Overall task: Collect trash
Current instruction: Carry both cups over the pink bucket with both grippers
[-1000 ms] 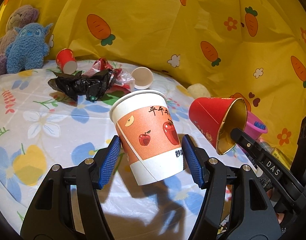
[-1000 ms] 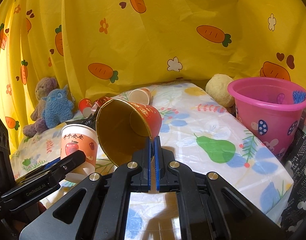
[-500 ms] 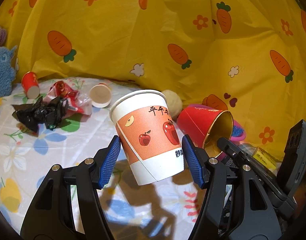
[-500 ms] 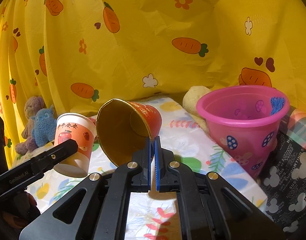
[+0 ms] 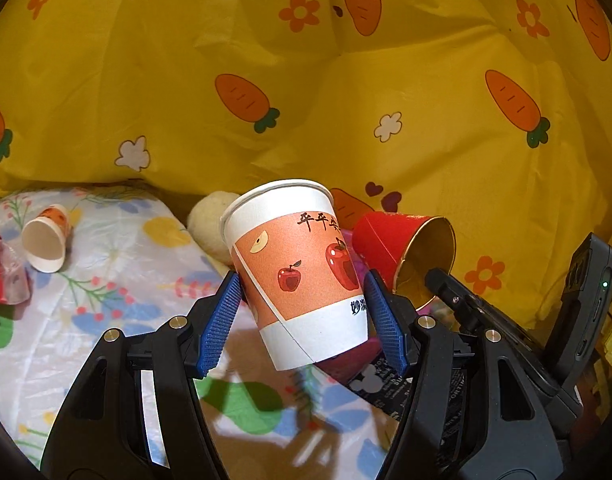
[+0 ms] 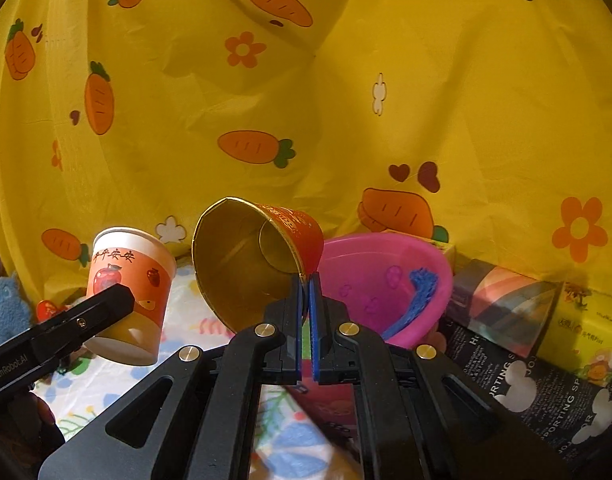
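Observation:
My left gripper (image 5: 302,304) is shut on a white paper cup with an orange apple band (image 5: 298,272), held upright above the floral sheet; the same apple cup (image 6: 130,292) shows at the left of the right wrist view. My right gripper (image 6: 306,280) is shut on the rim of a red cup with a gold inside (image 6: 258,256), tipped on its side with its mouth toward the camera. The red cup (image 5: 401,248) hangs just right of the apple cup. A pink bucket (image 6: 389,280) with a blue strip inside sits right behind the red cup.
Another paper cup (image 5: 46,240) lies on its side on the floral sheet (image 5: 118,264) at far left, beside a red wrapper (image 5: 2,272). A pale plush ball (image 5: 210,224) rests by the yellow carrot curtain (image 5: 306,100). Boxes and a black printed bag (image 6: 517,364) crowd the right.
Both grippers have swung right and slightly up with their cups. The black bag and stuffed toys have left the left view; the pink bucket now sits close behind the red cup.

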Demonstrator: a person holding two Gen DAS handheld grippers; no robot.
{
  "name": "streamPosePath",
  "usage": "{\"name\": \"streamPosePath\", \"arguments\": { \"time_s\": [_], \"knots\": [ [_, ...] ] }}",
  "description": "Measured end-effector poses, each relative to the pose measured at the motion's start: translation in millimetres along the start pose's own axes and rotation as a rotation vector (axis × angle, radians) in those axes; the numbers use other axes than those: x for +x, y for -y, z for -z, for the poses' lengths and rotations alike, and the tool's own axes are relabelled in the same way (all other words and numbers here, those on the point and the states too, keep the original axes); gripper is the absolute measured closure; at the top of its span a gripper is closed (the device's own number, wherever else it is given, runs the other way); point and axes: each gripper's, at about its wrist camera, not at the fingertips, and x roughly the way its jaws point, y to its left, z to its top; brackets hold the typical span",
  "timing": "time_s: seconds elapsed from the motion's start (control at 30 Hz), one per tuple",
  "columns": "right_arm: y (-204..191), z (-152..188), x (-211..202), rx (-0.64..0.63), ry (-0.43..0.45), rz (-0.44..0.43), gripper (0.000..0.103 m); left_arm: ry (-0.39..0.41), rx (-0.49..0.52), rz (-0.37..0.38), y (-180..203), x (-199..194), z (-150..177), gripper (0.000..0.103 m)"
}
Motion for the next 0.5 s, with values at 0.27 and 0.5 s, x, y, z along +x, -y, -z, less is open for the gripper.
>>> {"name": "streamPosePath", "arguments": {
  "time_s": [0.27, 0.5],
  "knots": [
    [22.0, 1.2, 21.2, 0.005, -0.041, 0.059, 0.099, -0.049, 0.015, 0.063, 12.5, 48.1, -0.9, 0.04],
    [28.4, 4.8, 30.4, 0.002, -0.065, 0.074, 0.099, -0.091, -0.006, 0.095, 8.8, 68.7, 1.9, 0.04]
  ]
}}
